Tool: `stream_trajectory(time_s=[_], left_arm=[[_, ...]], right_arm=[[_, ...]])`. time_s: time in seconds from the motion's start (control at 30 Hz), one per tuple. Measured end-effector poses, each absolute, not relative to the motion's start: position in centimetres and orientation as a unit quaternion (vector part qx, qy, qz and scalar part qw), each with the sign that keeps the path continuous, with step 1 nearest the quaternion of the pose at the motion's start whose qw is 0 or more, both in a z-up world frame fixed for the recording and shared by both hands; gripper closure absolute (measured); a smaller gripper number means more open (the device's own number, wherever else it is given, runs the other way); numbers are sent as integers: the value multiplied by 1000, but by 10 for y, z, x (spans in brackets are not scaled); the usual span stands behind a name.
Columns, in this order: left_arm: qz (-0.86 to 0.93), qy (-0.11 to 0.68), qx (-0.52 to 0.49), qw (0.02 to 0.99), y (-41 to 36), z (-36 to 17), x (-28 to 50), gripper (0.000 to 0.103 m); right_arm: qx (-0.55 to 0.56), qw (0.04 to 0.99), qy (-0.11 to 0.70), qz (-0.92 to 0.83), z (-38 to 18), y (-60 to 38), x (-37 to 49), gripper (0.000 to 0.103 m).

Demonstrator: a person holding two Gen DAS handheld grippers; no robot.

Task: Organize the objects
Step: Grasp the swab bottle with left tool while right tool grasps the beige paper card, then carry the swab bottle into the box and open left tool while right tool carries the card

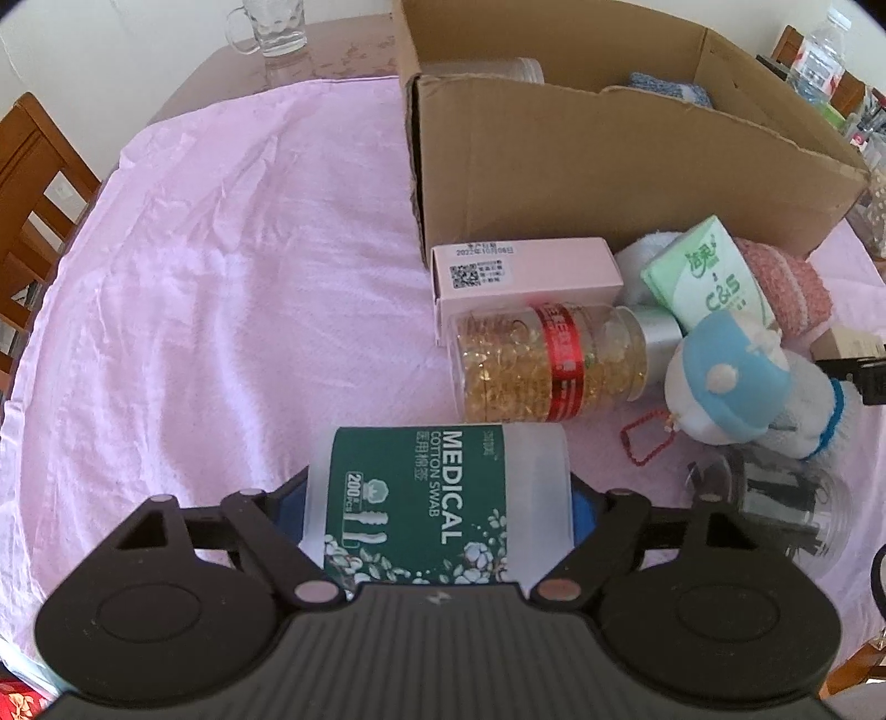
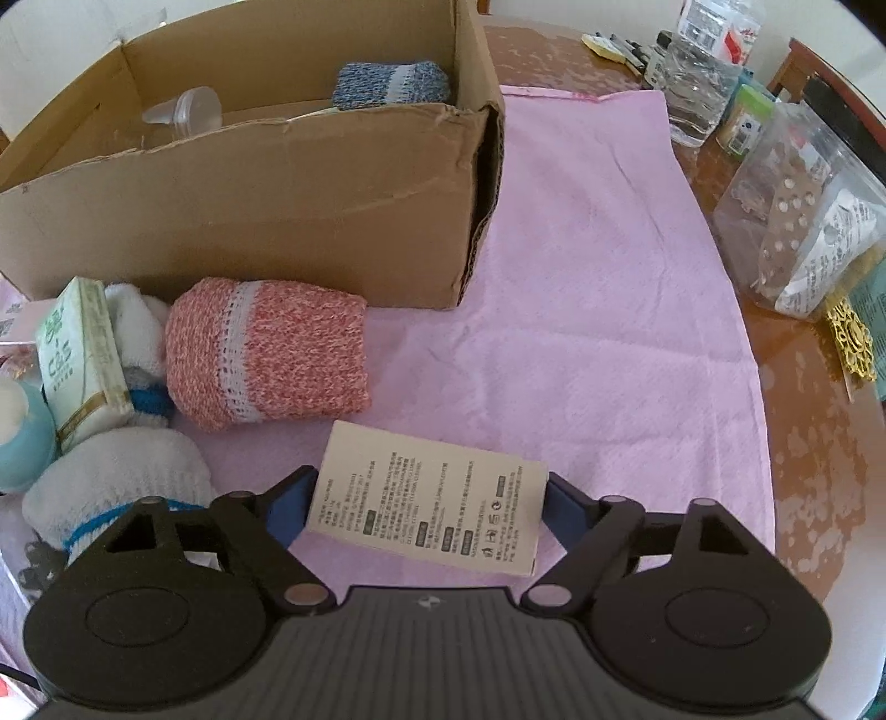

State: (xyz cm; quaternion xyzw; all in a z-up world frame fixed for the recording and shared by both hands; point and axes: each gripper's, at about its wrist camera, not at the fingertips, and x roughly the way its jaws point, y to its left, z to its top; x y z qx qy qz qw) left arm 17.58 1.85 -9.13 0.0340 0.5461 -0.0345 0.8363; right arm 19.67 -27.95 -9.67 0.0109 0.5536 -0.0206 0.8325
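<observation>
- Pink cloth [image 2: 581, 332] covers most of my wooden table [image 2: 803, 387]; its bare wood rim shows past the cloth's right edge.
- My left gripper [image 1: 437, 498] has its blue pads pressed on both ends of one cotton swab tub [image 1: 437, 498], lying on its side at the near cloth edge.
- My right gripper [image 2: 426, 507] clamps one beige printed box [image 2: 426, 507], flat on the cloth.
- Just beyond sit one capsule bottle [image 1: 554, 360], one pink carton [image 1: 526, 271], one tissue pack [image 1: 709, 277], one pink knit roll [image 2: 266, 354] and one plush toy [image 1: 725, 382], crowded together.
- One cardboard box [image 2: 249, 205] stands behind them, open-topped, holding one blue knit roll [image 2: 393, 83].
- Cloth left of the box lies free; one glass mug [image 1: 271, 27] stands at the far edge.
</observation>
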Motion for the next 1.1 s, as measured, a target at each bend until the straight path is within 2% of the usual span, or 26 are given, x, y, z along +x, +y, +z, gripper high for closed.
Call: stream_trajectory(time_s=[0.4,0.83,1.1], left_arm=[[-59,550,51,831,21,-75,173,20],[-126,504,91,850,6,18,185,20],[-135,468,95,868,-12,46,225,20]], right_arm=[[-16,837,546,12,-76,-275,192,15],[-55,852,509,107,-7,-263,186,15],[-76,867,473,139,31,-248,199,15]])
